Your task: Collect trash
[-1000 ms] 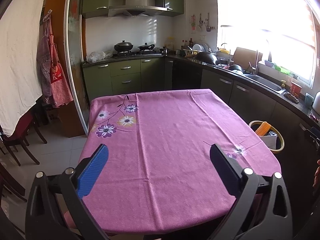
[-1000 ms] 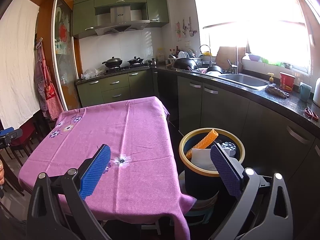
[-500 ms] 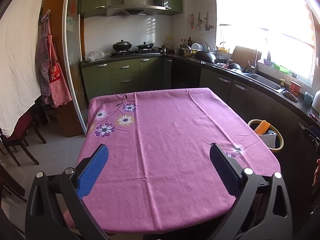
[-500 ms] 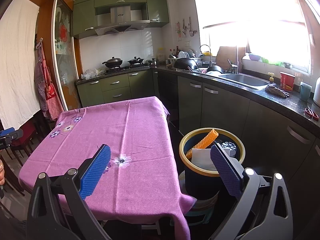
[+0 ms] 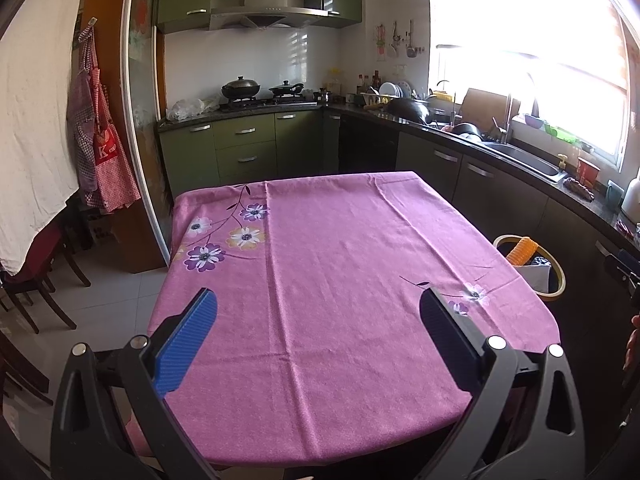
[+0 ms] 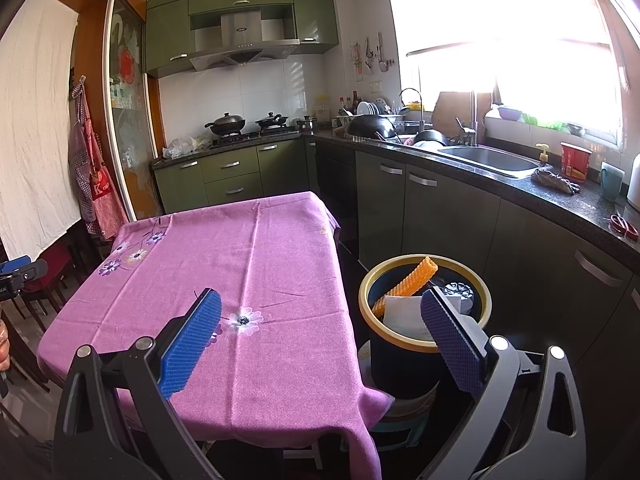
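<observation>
Almost nothing differs from a moment ago: the left tool (image 5: 318,332) still hangs spread and empty over the near edge of the pink-clothed worktop (image 5: 340,264), only barely drifted. The right tool (image 6: 320,334), likewise released, stays above the worktop's corner and the yellow-rimmed bin (image 6: 424,300). In the bin, an orange ridged tube (image 6: 408,282) leans with its long axis slanting up toward the far rim, beside white paper (image 6: 400,314).

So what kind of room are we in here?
A home kitchen with a dining table, it seems. Green cabinets run under a stove with pots and a range hood, a steel sink sits below the window, and a pink flowered tablecloth covers the table.
</observation>
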`<action>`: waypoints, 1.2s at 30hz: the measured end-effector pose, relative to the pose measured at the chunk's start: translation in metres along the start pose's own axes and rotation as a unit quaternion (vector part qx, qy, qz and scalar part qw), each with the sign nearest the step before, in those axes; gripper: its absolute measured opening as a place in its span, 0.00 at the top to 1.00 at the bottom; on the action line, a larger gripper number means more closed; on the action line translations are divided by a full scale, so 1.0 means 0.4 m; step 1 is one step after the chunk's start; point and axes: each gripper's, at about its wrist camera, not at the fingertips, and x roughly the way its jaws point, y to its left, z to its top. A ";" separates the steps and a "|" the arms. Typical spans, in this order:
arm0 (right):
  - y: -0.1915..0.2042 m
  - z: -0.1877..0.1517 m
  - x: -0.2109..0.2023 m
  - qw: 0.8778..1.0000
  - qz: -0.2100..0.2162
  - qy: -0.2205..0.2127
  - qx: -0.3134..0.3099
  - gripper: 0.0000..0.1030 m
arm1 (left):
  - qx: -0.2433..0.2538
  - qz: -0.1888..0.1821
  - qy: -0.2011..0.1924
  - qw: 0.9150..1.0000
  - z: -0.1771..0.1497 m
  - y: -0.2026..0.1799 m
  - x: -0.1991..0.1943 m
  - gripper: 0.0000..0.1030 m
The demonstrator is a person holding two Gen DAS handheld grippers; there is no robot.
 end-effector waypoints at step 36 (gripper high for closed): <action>0.020 -0.010 0.010 1.000 0.001 0.004 -0.001 0.04 | -0.007 -0.020 0.007 1.000 0.004 0.004 0.007 0.06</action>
